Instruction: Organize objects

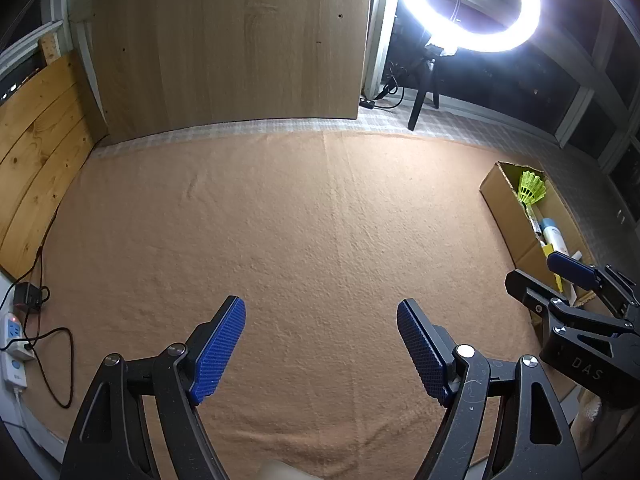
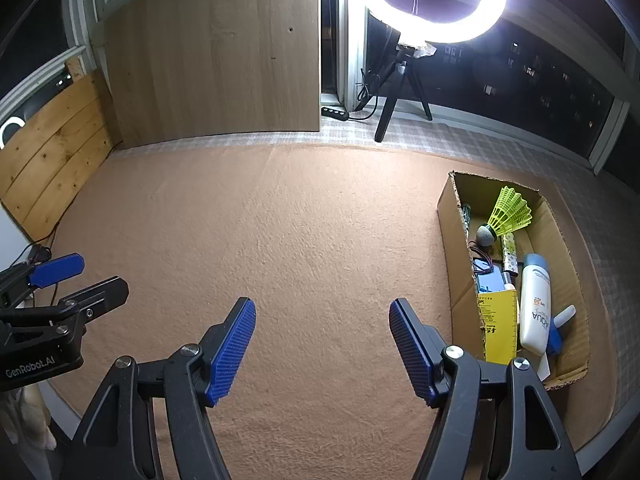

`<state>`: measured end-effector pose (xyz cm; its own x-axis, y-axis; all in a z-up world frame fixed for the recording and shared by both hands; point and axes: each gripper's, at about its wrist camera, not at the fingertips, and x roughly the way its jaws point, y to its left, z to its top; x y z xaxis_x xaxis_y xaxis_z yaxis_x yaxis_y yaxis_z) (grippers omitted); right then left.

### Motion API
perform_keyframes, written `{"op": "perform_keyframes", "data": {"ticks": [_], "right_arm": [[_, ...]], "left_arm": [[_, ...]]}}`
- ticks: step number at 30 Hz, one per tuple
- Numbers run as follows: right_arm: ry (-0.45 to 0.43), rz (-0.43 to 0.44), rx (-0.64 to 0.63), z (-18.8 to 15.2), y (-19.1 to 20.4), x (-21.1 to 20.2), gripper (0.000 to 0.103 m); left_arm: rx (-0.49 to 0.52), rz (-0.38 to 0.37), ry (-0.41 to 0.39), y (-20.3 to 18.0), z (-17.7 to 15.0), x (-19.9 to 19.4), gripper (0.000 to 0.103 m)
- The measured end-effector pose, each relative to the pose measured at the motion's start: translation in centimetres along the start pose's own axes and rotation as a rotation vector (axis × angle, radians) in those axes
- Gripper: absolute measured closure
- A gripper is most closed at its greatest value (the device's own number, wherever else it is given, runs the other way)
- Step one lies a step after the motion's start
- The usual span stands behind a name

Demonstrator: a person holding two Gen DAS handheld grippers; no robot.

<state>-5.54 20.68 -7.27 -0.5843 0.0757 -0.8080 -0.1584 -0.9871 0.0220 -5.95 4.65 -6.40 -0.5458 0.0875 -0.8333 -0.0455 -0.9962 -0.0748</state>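
A cardboard box (image 2: pixel 452 216) stands at the right of the peach cloth. It holds a yellow-green shuttlecock (image 2: pixel 511 212), a white AQUA bottle (image 2: pixel 534 304), a yellow carton (image 2: pixel 498 326), a grey ball (image 2: pixel 485 236), a blue item (image 2: pixel 489 282) and other small things. The box (image 1: pixel 502 200) and shuttlecock (image 1: pixel 531 187) also show in the left wrist view. My left gripper (image 1: pixel 321 346) is open and empty over the cloth. My right gripper (image 2: pixel 322 346) is open and empty, just left of the box.
A peach cloth (image 2: pixel 280 240) covers the table. A wooden panel (image 2: pixel 216 60) stands at the back and pine boards (image 2: pixel 52 148) at the left. A ring light on a tripod (image 2: pixel 436 4) shines at the back right. A power strip with cables (image 1: pixel 14 344) lies at the left edge.
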Motion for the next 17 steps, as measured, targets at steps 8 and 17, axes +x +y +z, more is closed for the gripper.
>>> {"op": "perform_keyframes", "data": {"ticks": [8,17], "right_arm": [[0.009,0.003,0.0,-0.1,0.1,0.3,0.037],[0.025,-0.002,0.005,-0.3,0.2,1.1,0.037]], "left_arm": [[0.008,0.007,-0.002,-0.3,0.1,0.3,0.022],[0.007,0.012,0.007,-0.3,0.1,1.3,0.022]]}}
